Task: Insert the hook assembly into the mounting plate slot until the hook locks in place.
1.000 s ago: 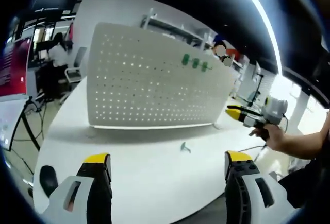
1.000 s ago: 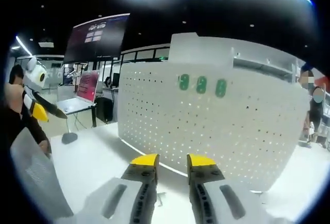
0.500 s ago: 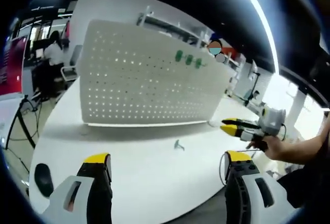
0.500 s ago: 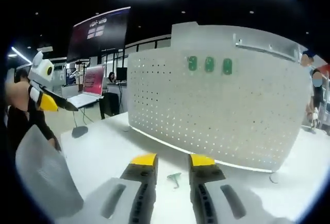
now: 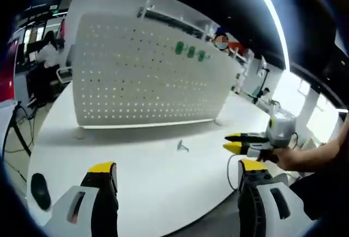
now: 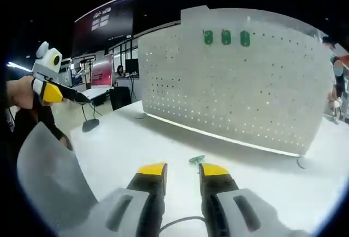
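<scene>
Right claw [image 6: 181, 169] nearer flat-lying hook [image 6: 197, 160]

No legible text — dark hanging screen's [image 6: 106, 22] lines too blurred.

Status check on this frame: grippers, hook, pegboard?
Left gripper open, empty. Right gripper part open, empty, aimed at the loose green hook on the white table. Pegboard upright behind, three green hooks mounted near its top. Nothing in the way.
</scene>
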Demonstrator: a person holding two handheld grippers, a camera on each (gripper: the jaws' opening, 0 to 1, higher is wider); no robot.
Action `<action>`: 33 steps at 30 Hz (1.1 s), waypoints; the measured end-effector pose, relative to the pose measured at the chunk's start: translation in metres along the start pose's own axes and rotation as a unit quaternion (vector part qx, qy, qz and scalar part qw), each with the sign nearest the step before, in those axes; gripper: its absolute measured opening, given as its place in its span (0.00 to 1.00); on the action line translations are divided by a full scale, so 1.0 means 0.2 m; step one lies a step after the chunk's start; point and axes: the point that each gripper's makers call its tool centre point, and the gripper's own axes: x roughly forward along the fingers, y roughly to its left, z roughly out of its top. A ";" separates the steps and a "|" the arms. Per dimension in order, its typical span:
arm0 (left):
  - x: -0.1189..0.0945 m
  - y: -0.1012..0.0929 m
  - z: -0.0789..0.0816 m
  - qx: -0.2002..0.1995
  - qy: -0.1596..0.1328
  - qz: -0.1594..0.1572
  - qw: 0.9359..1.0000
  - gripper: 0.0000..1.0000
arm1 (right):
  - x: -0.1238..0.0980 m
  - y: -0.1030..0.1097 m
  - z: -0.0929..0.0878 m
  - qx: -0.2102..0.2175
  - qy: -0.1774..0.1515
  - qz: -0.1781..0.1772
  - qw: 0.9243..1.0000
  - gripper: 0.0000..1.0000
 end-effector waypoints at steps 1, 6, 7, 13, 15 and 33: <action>0.00 0.00 -0.01 0.000 0.003 -0.002 1.000 0.93 | 0.01 0.00 -0.01 -0.005 0.005 0.002 1.000 0.21; 0.01 0.01 -0.03 -0.002 0.011 -0.004 1.000 0.91 | 0.13 -0.01 -0.09 -0.014 0.036 0.016 0.999 0.20; 0.01 0.02 -0.03 -0.002 0.011 -0.003 1.000 0.91 | 0.15 -0.02 -0.10 -0.014 0.038 0.018 0.999 0.20; 0.02 0.08 -0.03 -0.016 0.015 0.002 1.000 0.91 | 0.32 -0.05 -0.15 -0.038 0.070 0.027 0.996 0.19; 0.03 0.09 -0.03 -0.019 0.015 0.004 1.000 0.90 | 0.38 -0.07 -0.17 -0.034 0.078 0.027 0.996 0.18; 0.03 0.22 -0.07 -0.049 0.019 0.031 0.998 0.88 | 0.68 -0.22 -0.36 -0.023 0.178 0.020 0.984 0.07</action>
